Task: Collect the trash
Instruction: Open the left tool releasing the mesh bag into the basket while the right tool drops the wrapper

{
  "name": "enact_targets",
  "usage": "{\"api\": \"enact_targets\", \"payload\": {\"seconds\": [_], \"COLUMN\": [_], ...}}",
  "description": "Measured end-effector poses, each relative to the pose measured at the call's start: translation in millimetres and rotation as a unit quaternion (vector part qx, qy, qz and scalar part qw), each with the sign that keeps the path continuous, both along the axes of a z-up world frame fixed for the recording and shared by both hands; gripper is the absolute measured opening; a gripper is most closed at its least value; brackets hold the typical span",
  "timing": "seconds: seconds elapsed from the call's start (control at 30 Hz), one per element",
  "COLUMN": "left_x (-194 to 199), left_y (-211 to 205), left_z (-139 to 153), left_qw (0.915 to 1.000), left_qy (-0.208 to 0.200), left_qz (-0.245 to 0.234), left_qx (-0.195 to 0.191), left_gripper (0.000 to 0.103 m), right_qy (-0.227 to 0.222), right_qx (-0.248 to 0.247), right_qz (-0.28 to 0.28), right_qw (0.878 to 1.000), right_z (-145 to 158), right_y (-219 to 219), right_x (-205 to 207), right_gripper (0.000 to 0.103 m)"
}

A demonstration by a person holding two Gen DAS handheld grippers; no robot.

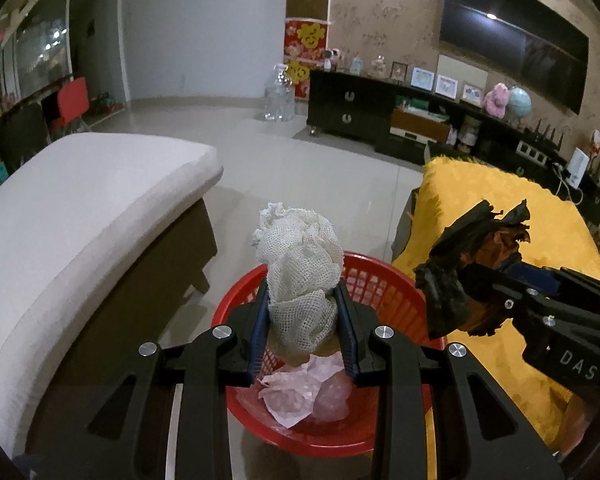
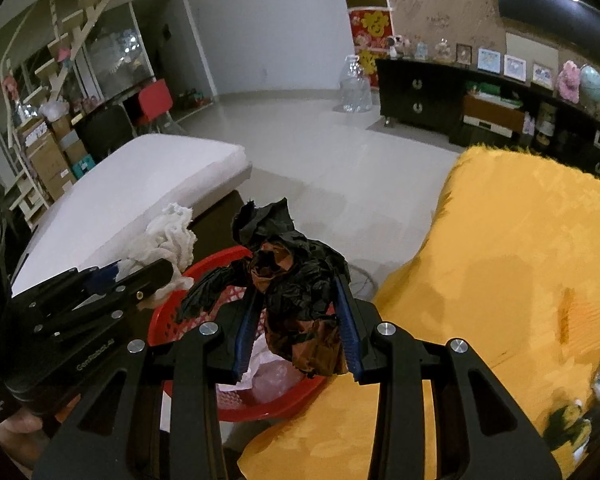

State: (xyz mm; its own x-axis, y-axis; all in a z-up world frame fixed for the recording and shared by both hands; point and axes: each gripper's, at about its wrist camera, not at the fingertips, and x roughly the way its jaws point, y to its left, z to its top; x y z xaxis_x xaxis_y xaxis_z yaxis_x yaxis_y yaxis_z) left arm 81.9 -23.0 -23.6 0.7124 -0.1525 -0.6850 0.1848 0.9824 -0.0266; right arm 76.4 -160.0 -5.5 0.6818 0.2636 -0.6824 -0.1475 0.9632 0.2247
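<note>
A red plastic basket [image 1: 396, 292] stands on the floor between the sofa and the yellow-covered table, with crumpled pink paper [image 1: 300, 396] inside. My left gripper [image 1: 303, 286] is shut on a wad of white gauze cloth [image 1: 300, 256], held right above the basket. My right gripper [image 2: 298, 284] is shut on a crumpled black and brown wrapper [image 2: 292, 276], just over the basket's [image 2: 168, 320] right rim. Each gripper shows in the other's view: the right gripper [image 1: 488, 276] with its wrapper [image 1: 460, 264], and the left gripper [image 2: 140, 276] with the gauze [image 2: 168, 240].
A white-cushioned sofa [image 1: 80, 216] lies left of the basket. A yellow cloth-covered table [image 2: 520, 280] fills the right. Pale tiled floor [image 1: 300, 160] stretches ahead to a dark cabinet [image 1: 352, 108] and a clear glass jar [image 1: 278, 96].
</note>
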Motion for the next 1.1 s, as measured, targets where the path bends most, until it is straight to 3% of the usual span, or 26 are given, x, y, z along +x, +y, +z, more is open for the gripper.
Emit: {"api": "enact_targets", "payload": {"seconds": [0.2, 0.4, 0.47, 0.53, 0.67, 0.9, 1.1], "left_x": [6, 7, 7, 5, 1, -5, -9], "left_y": [6, 10, 11, 13, 19, 22, 19], "left_z": [-8, -11, -10, -8, -2, 8, 19], "left_qw": [0.9998, 0.9994, 0.9994, 0.9994, 0.9992, 0.9987, 0.9981], "left_qy": [0.019, 0.027, 0.026, 0.020, 0.007, -0.019, -0.043], "left_qz": [0.011, 0.020, 0.025, 0.029, 0.040, 0.046, 0.036], "left_qx": [0.002, 0.004, 0.004, 0.005, -0.004, -0.015, -0.027], "left_gripper": [0.032, 0.040, 0.055, 0.059, 0.074, 0.084, 0.089], "right_qy": [0.016, 0.025, 0.027, 0.025, 0.014, -0.018, -0.057], "right_qx": [0.006, 0.017, 0.025, 0.028, 0.026, -0.003, -0.037], "right_qz": [0.012, 0.014, 0.012, 0.008, -0.005, -0.035, -0.070], "right_qw": [1.000, 0.999, 0.999, 0.999, 1.000, 0.999, 0.995], "right_z": [-10, -17, -17, -17, -10, 3, 17], "right_y": [7, 9, 7, 3, -6, -22, -36], "right_x": [8, 11, 11, 11, 5, -11, -29], "right_gripper": [0.038, 0.060, 0.064, 0.065, 0.067, 0.073, 0.085]}}
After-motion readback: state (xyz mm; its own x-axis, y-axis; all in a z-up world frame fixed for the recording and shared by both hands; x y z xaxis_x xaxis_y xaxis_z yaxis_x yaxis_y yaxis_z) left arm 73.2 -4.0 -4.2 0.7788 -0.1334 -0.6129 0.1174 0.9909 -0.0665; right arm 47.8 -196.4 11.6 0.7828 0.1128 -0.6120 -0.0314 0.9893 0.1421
